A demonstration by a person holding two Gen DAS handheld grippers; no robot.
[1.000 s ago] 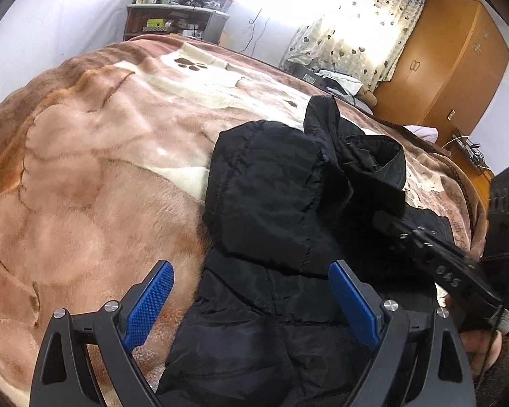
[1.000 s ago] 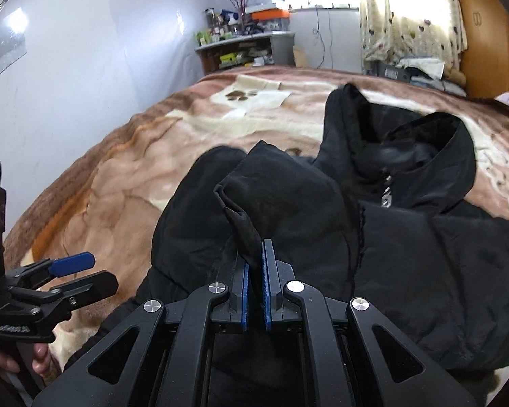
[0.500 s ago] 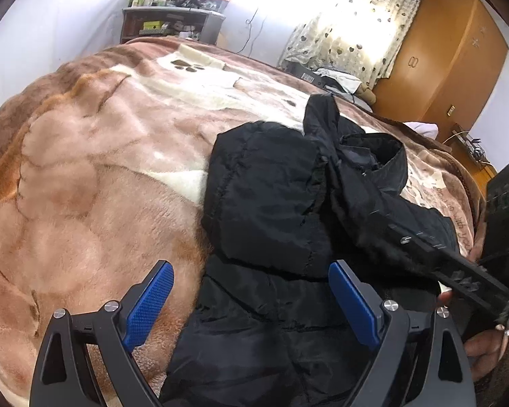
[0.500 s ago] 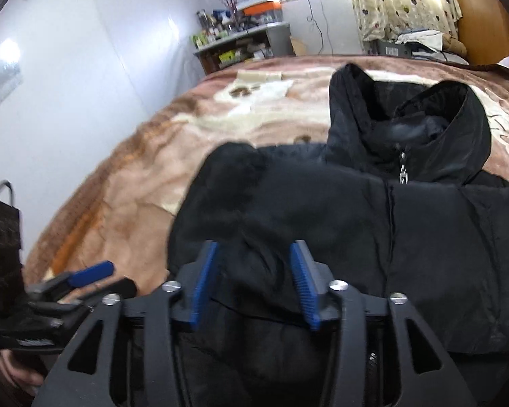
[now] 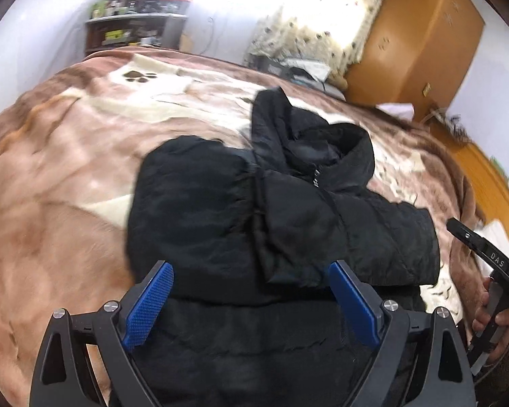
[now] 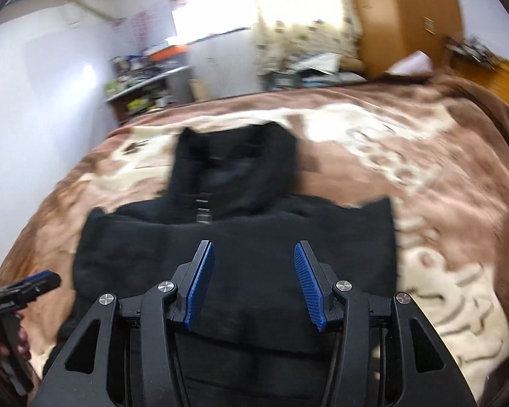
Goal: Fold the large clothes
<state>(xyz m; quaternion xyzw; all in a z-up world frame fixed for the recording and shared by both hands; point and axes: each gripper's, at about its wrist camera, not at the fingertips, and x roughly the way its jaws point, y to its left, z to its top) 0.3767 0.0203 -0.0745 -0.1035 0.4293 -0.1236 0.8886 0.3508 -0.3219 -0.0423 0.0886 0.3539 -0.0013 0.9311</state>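
On blanket (image 5: 51,176): black jacket (image 5: 220,210); right-sleeve cuff clear (left view only); both tongs (image 5: 251,305) (image 6: 254,285) agape, gripping nothing.

Bright curtained window (image 5: 308,17), wooden wardrobe (image 5: 420,34), cluttered shelf (image 5: 135,23)

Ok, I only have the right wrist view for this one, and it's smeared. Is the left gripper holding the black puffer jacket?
Observer: No. In the left wrist view the left gripper stands wide open above the black puffer jacket, with nothing pinched between its blue pads.
Operator: Are both sleeves folded in?
Observer: Only one, it seems. The sleeve on the picture's left lies across the chest; the other sleeve reaches out to the right over the brown plush blanket.
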